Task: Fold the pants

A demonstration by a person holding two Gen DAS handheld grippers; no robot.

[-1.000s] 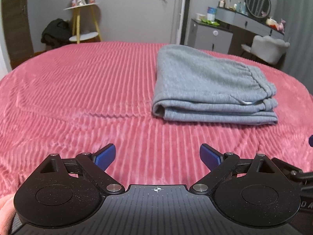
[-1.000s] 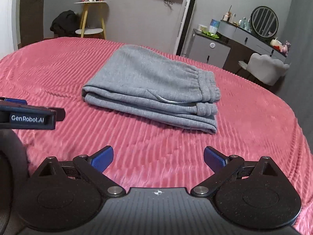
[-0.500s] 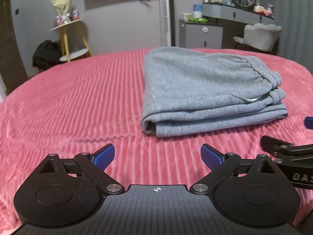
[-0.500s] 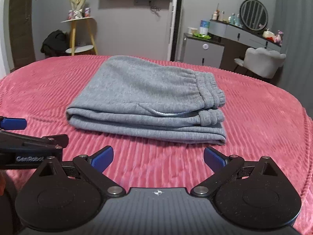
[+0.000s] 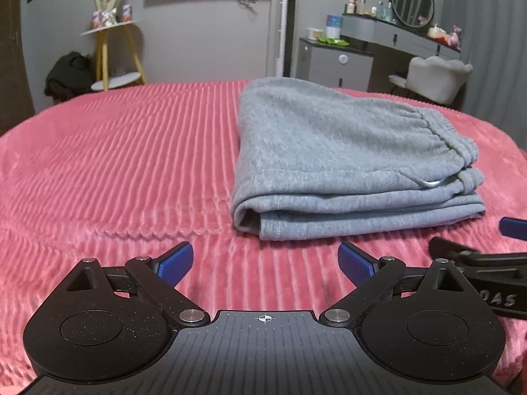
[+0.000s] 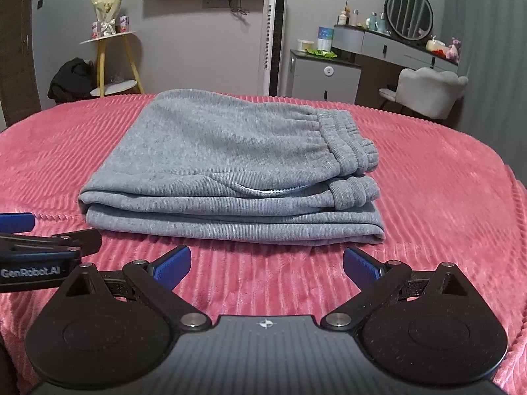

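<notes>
Holding both grippers low over the bed (image 5: 115, 151), we keep the fingers of each spread wide and empty. Our left gripper (image 5: 265, 261) points at the near left corner of the grey pants (image 5: 329, 151), which lie folded into a flat stack on the pink ribbed blanket, elastic waistband to the right. Our right gripper (image 6: 266, 263) faces the stack's long near edge, its blue pads apart from the cloth. In the right wrist view the left gripper's side shows white lettering that reads "GenRobot.AI" (image 6: 31, 272). In the left wrist view the right gripper's side shows only the letters "DAS" (image 5: 502, 300), the rest cut off by our own gripper.
</notes>
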